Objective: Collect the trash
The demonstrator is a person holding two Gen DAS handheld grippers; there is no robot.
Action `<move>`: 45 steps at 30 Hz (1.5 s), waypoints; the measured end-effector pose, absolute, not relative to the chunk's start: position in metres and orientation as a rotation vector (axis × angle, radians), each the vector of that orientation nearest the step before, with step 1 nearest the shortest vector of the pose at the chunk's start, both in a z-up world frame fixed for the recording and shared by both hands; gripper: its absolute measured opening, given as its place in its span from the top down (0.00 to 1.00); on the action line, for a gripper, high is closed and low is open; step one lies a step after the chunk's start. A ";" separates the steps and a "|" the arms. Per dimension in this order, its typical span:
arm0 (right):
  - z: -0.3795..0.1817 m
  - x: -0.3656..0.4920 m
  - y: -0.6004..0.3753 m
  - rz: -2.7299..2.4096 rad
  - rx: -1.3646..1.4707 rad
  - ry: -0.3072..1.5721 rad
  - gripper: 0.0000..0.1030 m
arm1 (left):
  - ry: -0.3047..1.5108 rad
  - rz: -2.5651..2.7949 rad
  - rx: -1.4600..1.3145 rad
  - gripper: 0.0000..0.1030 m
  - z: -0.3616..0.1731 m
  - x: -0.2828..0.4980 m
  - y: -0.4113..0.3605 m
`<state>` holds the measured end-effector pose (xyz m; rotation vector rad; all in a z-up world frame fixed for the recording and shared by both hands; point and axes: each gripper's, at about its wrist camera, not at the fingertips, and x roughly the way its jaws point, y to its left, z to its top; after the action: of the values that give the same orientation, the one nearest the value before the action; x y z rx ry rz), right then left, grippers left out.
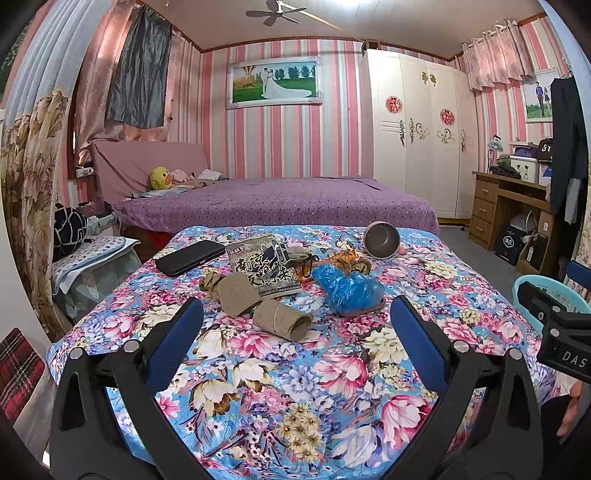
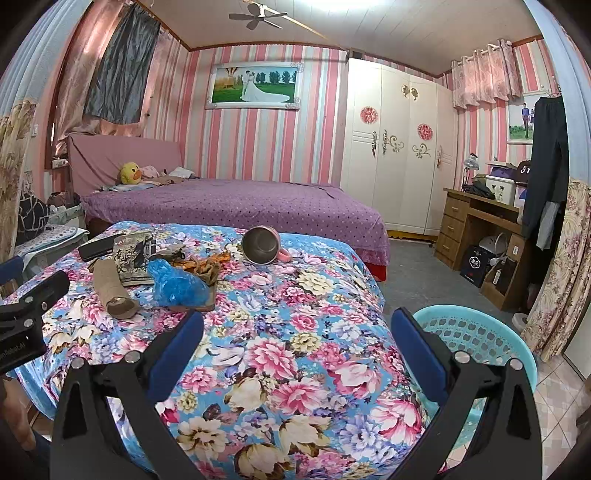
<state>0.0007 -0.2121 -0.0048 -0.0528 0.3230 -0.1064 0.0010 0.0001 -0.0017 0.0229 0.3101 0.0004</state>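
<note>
A home bedroom before my jaws: purple-sheeted bed [image 1: 280, 203] with a duck plush toy [image 1: 160, 178], white wardrobe [image 1: 417, 133], framed wedding photo [image 1: 273, 82], wooden desk [image 1: 506, 206], ceiling fan [image 1: 275, 13], pink striped wallpaper [image 1: 288, 140].

1. "DAS" in white letters stands on the black body of the right gripper [image 1: 554, 314].
2. The printed packet [image 1: 264, 266] carries large Chinese characters.
3. A dark cap [image 1: 545, 149] shows "5T".

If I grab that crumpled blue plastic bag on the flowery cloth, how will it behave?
The crumpled blue plastic bag looks thin and wrinkled, so probably floppy and light. It may squash flat between the open left gripper fingers, and its glossy film could slip.
</note>
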 end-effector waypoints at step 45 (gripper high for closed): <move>0.037 0.090 -0.244 -0.153 -0.009 0.297 0.04 | 0.329 0.079 -0.001 0.05 0.023 0.089 0.029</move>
<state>0.0896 -0.2435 0.0368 -0.0091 0.2972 -0.1528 0.0885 0.0286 0.0230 -0.0015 0.3290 0.0791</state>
